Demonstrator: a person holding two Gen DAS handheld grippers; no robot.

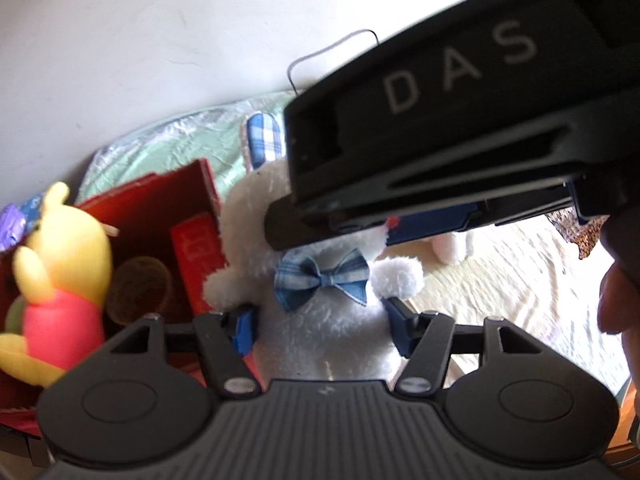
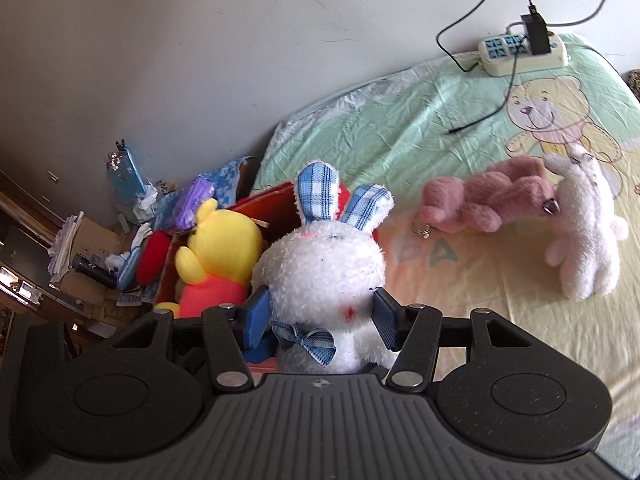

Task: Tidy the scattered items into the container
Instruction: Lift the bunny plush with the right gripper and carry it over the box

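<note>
A white plush bunny point(image 1: 328, 328) with blue plaid ears and a blue bow is held by both grippers. My left gripper point(image 1: 322, 330) is shut on its body below the bow. My right gripper point(image 2: 322, 316) is shut on its head point(image 2: 320, 264); in the left wrist view its black housing point(image 1: 460, 120) hides the bunny's face. The bunny is just right of the open red box point(image 1: 160, 200), also in the right wrist view as the red box point(image 2: 276, 200). A yellow bear plush in a red shirt point(image 1: 64, 248) point(image 2: 224, 248) sits in the box.
On the green and yellow bed sheet point(image 2: 400, 132) lie a pink plush point(image 2: 480, 196) and a white plush point(image 2: 584, 232) to the right. A power strip point(image 2: 524, 50) with cables sits by the wall. Clutter point(image 2: 132, 216) is piled left of the box.
</note>
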